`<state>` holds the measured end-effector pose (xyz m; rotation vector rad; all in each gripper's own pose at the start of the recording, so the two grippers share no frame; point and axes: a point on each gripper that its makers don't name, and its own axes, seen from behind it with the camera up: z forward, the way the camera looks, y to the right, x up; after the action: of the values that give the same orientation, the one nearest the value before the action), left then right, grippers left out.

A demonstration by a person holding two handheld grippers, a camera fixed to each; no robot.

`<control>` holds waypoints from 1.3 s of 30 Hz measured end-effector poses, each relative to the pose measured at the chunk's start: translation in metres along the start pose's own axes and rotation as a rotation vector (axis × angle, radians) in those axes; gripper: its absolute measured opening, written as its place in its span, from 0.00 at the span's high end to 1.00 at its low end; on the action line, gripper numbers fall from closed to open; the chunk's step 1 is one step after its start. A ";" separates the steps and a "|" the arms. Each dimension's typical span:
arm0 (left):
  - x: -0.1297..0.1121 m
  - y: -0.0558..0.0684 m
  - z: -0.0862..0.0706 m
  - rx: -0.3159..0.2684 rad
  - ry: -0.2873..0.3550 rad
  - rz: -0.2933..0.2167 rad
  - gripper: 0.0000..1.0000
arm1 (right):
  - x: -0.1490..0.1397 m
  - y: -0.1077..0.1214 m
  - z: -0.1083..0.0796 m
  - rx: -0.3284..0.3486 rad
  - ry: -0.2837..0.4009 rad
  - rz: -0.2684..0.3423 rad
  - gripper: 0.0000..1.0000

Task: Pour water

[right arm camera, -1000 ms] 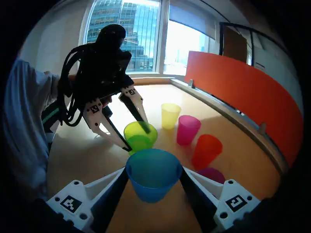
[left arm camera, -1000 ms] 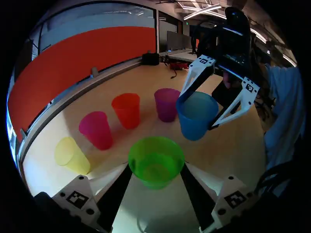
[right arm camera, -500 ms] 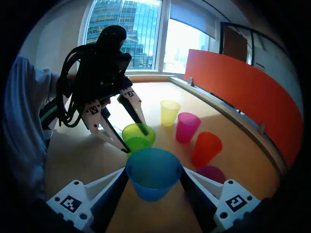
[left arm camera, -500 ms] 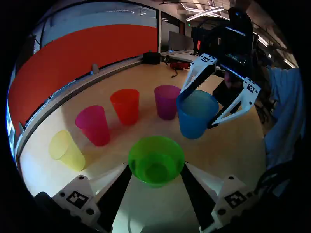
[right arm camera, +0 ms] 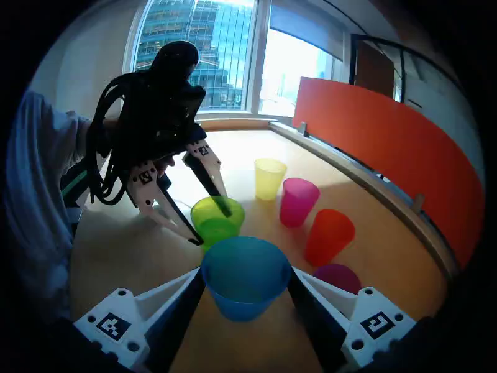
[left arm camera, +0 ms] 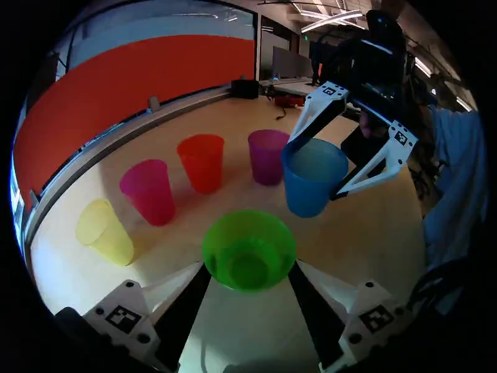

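Four cups stood in a curved row on the table (left arm camera: 373, 236), narrow gaps between neighbours: the orange cup (left arm camera: 200, 161), the pink cup (left arm camera: 148, 191) and yellow cup (left arm camera: 104, 231) on one side of it, and the purple cup (left arm camera: 268, 155) on the other. Behind the orange cup a strip of bare wood ran to a raised ledge (left arm camera: 118, 140) and the orange partition (left arm camera: 124, 81), which closed that side. In front of the orange cup the tabletop lay open, apart from the green cup (left arm camera: 248, 250) clamped in the left gripper (left arm camera: 248, 266) and the blue cup (left arm camera: 312, 177) clamped in the right gripper (left arm camera: 312, 171), close beside the purple cup. Farther from the orange cup, past the blue one, a person's sleeve (left arm camera: 456, 174) bounded the wood.
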<state>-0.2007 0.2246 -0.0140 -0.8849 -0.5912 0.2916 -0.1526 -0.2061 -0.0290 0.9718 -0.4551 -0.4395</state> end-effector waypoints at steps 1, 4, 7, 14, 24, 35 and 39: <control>-0.002 0.000 0.000 0.001 -0.005 0.000 0.10 | -0.001 0.000 0.000 0.000 -0.001 0.000 0.07; -0.006 0.001 0.001 0.002 -0.019 -0.006 0.07 | -0.003 -0.001 0.002 0.001 -0.004 0.000 0.07; -0.008 0.001 -0.001 -0.001 -0.023 -0.023 0.07 | -0.005 -0.001 0.005 0.002 -0.007 -0.002 0.07; -0.012 -0.001 -0.010 -0.005 -0.020 -0.058 0.07 | -0.010 -0.004 0.015 0.003 -0.011 -0.006 0.07; -0.021 -0.003 -0.019 0.011 -0.025 -0.043 0.07 | -0.014 -0.004 0.024 0.005 -0.013 -0.003 0.07; -0.022 -0.001 -0.027 0.013 -0.026 -0.047 0.07 | -0.020 0.000 0.025 -0.011 -0.013 0.021 0.06; -0.021 0.000 -0.028 0.017 -0.020 -0.043 0.07 | -0.024 0.001 0.023 -0.018 -0.017 0.026 0.06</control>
<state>-0.2009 0.1964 -0.0350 -0.8530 -0.6247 0.2660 -0.1845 -0.2085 -0.0205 0.9444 -0.4780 -0.4283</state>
